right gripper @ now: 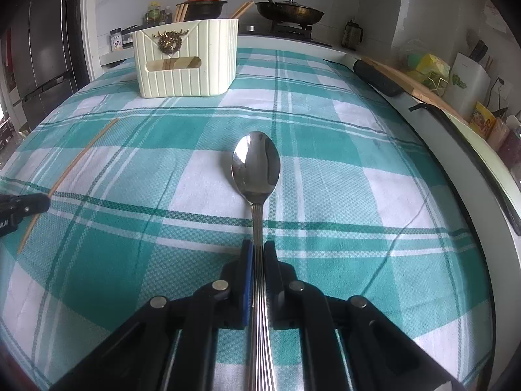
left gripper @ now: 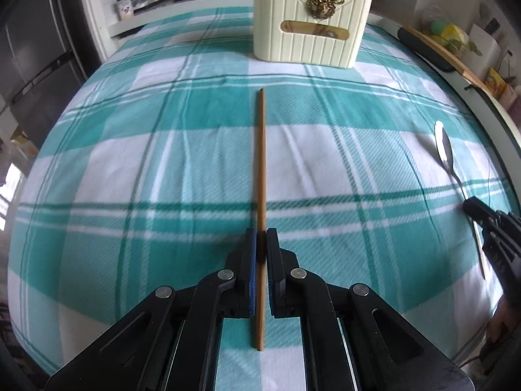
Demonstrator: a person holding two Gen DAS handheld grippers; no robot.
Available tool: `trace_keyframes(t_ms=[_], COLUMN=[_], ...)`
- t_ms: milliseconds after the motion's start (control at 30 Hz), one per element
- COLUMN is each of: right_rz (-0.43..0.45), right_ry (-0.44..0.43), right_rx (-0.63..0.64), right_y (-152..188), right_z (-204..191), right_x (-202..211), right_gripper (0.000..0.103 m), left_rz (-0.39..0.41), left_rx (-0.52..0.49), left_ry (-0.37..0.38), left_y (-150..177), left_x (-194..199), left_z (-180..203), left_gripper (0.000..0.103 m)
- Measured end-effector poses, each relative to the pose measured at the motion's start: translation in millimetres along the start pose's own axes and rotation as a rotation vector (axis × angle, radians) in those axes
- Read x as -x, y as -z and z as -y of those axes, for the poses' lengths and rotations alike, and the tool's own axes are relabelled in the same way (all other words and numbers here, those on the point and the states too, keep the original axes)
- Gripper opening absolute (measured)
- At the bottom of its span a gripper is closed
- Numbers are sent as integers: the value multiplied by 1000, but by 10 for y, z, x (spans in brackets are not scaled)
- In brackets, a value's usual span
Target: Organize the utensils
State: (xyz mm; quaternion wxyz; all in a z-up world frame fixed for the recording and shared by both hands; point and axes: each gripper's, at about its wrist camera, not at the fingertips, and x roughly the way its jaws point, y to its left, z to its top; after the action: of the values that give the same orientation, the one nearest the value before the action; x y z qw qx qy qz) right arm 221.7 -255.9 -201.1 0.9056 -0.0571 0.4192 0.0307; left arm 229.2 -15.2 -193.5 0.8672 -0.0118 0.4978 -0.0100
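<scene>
My left gripper [left gripper: 260, 238] is shut on a wooden chopstick [left gripper: 261, 163] that points straight ahead toward the cream utensil holder [left gripper: 309, 29]. My right gripper [right gripper: 259, 249] is shut on the ridged handle of a steel spoon [right gripper: 256, 166], bowl forward. The holder [right gripper: 185, 62] stands at the far side of the table with several chopsticks in it. In the left wrist view the right gripper [left gripper: 488, 224] and spoon [left gripper: 444, 146] show at the right edge. In the right wrist view the left gripper [right gripper: 19, 210] and chopstick [right gripper: 81, 156] show at the left.
A teal and white plaid cloth [left gripper: 162, 169] covers the table. A dark rest and a wooden board [right gripper: 390, 75] lie along the right edge. Behind the table are a stove with a pan [right gripper: 289, 9], a red-lidded pot [right gripper: 203, 3] and bottles.
</scene>
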Motion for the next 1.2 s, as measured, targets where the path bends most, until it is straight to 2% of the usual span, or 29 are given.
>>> trace_keyframes(t_ms=[67,100,133,167,200,400,767,967,1067,1200], right_rz=[10,15,24,37,52,75,53,35,18,-8], right_ry=[-12,-18,-23,-29,-32,-29,-44,-61,-82,-105], right_rx=[-7,-9,-14,-21,-28,-37,-48,-76,-93,-104], right_y=[33,47,55,61,64,28,19,-54,-95,-155], right_z=[18,23,31,39,46,67,35,144,238,319], right_x=[33,45,62,85,113,190,145,165,155,113], right_gripper=[8,11,26,37,52,54,54,54,59,60], left_rz=[-10,-11,-2,17,37,57,59,57,47,-5], left_rx=[7,15,23,31,34,22,19,-4,-60,-131], left_ry=[-1,-1,-2,-10,-24,-32,-28,46,61,109], left_y=[74,80,74,59,41,-50,-55,-147,-240,-377], left_x=[54,77,96,120,139,133,108,122,99,2], left_z=[-65,-93,-114,-142,-157,-162,-227,-371,-403,-368], left_gripper=[10,26,50,60,68,68,68,68,71,72])
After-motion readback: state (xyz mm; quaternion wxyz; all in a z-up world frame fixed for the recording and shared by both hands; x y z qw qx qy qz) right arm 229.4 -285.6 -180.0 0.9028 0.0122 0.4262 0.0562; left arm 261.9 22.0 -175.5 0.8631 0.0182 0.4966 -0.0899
